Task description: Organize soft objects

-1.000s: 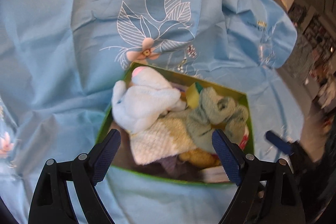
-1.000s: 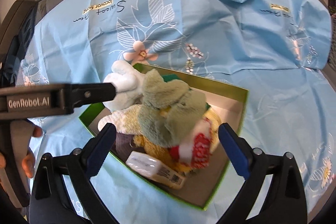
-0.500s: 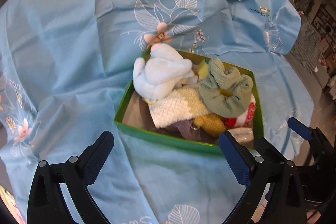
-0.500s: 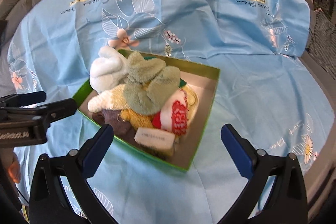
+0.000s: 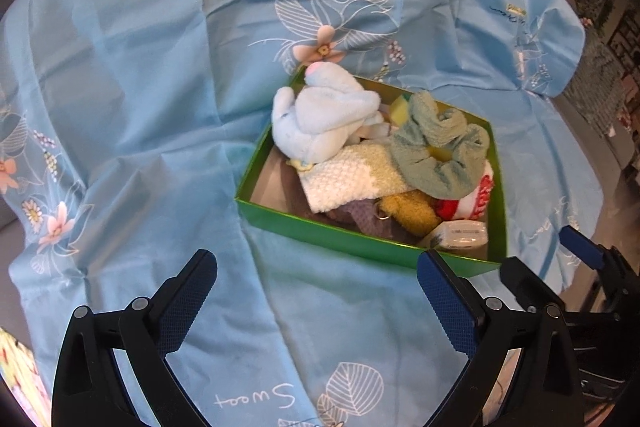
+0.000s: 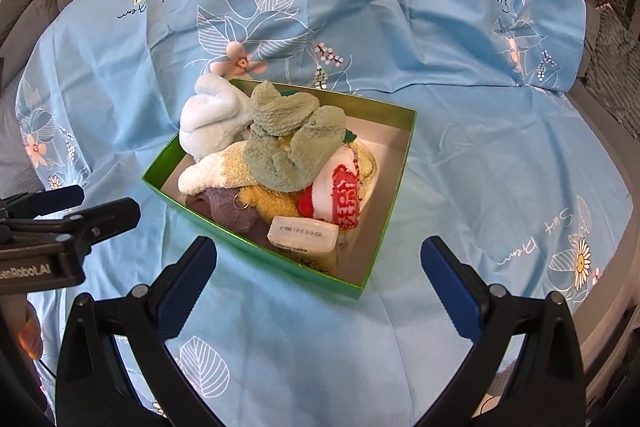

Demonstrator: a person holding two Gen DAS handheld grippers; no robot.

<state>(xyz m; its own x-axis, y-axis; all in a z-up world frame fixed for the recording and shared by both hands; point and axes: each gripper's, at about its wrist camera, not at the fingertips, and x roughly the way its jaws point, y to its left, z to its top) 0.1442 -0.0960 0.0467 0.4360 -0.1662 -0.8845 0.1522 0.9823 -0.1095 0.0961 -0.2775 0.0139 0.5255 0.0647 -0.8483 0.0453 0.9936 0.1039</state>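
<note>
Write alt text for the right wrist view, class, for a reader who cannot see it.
A green box piled with soft items, a sage-green plush on top, sits on a light blue printed sheet. The right gripper hovers open and empty in front of it; the left gripper juts in from the left edge.

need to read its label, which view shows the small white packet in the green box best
The right wrist view: the white packet lies near the green box front wall, its whole top and printed strip facing the camera. The left wrist view shows it only partly, tucked in the corner.
</note>
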